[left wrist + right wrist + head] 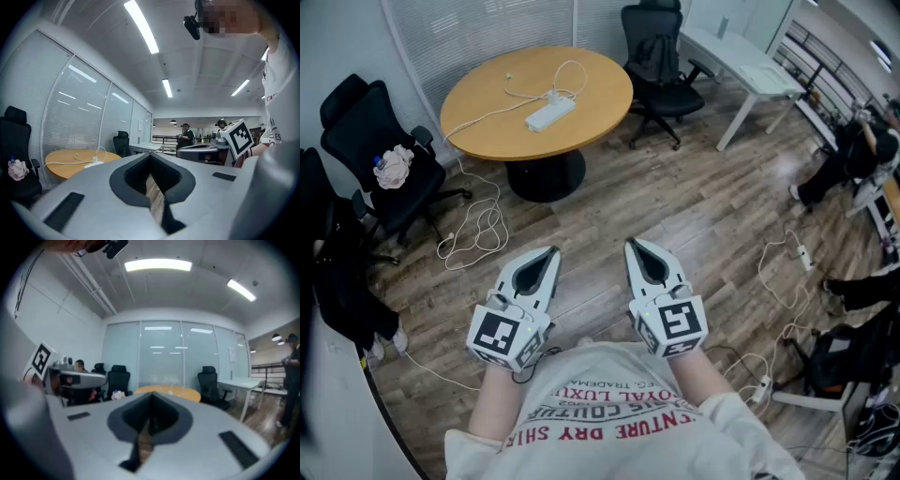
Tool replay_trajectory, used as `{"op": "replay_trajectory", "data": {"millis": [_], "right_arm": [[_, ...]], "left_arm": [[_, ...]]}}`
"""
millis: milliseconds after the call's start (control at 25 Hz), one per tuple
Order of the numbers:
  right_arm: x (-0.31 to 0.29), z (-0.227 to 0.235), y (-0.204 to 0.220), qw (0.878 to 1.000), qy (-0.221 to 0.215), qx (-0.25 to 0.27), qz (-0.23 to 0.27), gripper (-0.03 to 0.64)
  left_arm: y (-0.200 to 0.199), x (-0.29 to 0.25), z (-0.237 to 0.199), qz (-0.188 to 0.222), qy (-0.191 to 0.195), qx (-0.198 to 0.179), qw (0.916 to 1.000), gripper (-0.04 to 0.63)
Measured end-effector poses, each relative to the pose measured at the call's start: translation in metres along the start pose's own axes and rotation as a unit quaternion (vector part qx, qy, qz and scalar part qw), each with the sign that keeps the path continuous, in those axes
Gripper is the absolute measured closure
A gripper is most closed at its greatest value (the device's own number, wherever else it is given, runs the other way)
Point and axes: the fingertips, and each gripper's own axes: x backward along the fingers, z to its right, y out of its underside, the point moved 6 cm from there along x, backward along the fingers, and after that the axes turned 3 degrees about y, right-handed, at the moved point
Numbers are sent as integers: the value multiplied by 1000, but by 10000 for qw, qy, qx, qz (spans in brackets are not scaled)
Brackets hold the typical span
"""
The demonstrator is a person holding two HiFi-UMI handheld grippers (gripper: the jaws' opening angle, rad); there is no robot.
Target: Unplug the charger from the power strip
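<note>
Wooden tabletop [487, 112] has the white power strip [550, 113] with charger [95, 159] plugged in (well apart from the grippers), left gripper [551, 253] and right gripper [633, 246] jaws both closed up, empty

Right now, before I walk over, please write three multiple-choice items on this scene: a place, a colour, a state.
1. Where does the power strip lie?
A. on the round table
B. on the floor
C. on a black chair

2. What colour is the power strip?
A. black
B. white
C. red

3. How do the left gripper and right gripper stand?
A. wide open
B. shut, empty
C. shut on a cable

Answers: 1 A, it lies on the wooden top; 2 B, white against the wood; 3 B, the tips meet with nothing between.
</note>
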Motion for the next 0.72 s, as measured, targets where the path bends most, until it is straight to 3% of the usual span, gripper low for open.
{"op": "replay_trajectory", "data": {"millis": [720], "right_arm": [[-33, 9, 0, 9994, 118, -222, -258, 589]], "left_arm": [[5, -15, -34, -59, -136, 252, 9996, 566]]}}
